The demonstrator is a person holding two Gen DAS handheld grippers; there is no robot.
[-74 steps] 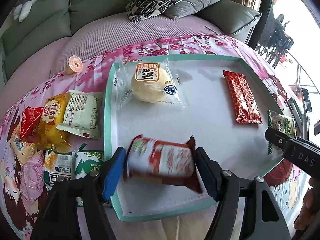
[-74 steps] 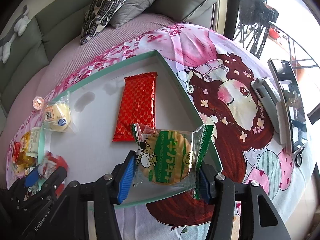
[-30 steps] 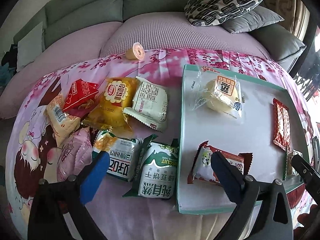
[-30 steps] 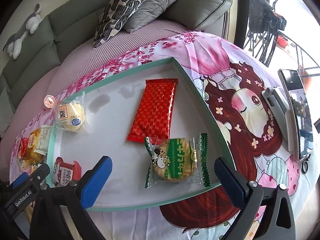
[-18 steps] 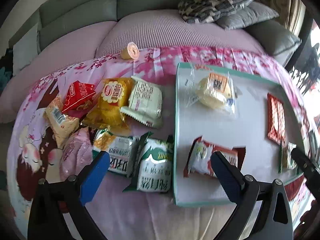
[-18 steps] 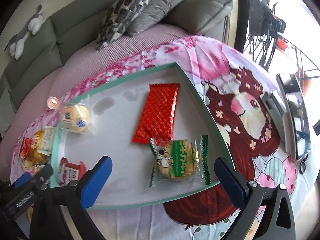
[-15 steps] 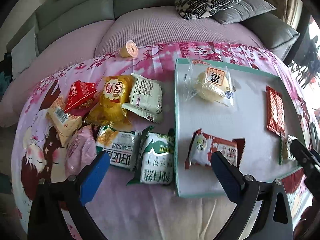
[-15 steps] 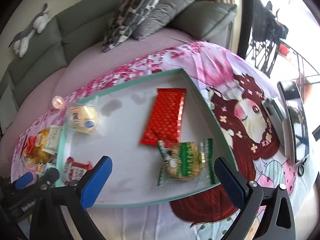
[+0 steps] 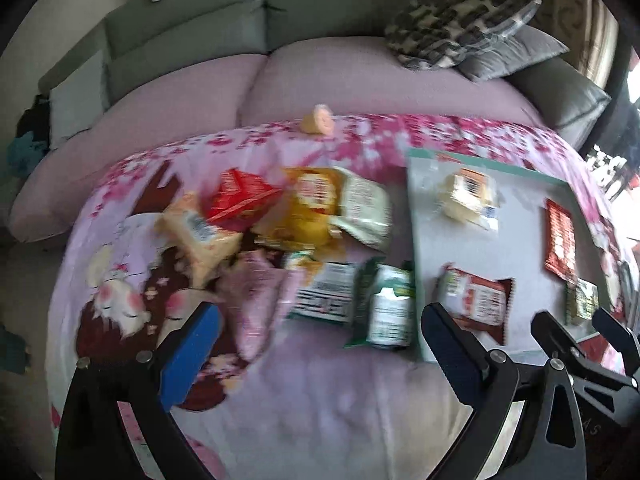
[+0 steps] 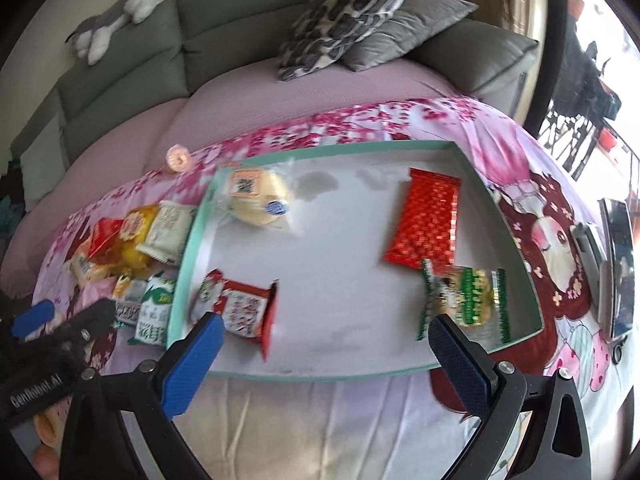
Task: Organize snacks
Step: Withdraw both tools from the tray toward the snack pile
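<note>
A teal-rimmed white tray [image 10: 194, 244] holds a pale bun in clear wrap [image 10: 256, 196], a red patterned bar [image 10: 424, 220], a red-and-white snack pack [image 10: 240, 306] and a green cookie pack [image 10: 466, 298]. Left of the tray [image 9: 414, 240] lies a heap of loose snacks: green-white biscuit packs [image 9: 388, 308], a yellow pack [image 9: 308, 208], a red pack [image 9: 240, 196] and a pink one [image 9: 252, 300]. My left gripper [image 9: 320, 352] hangs open over the heap's near edge, holding nothing. My right gripper [image 10: 328, 356] is open above the tray's front rim, empty.
A small orange jelly cup [image 9: 319, 120] sits on the pink cartoon cloth [image 9: 312, 400] behind the heap. A grey sofa with cushions [image 10: 352, 12] stands beyond. A phone [image 10: 618, 268] lies at the far right on the cloth.
Both grippers let go of their packs, which now lie in the tray, and opened wide. Both have pulled back and swung left; the left one now faces the loose heap.
</note>
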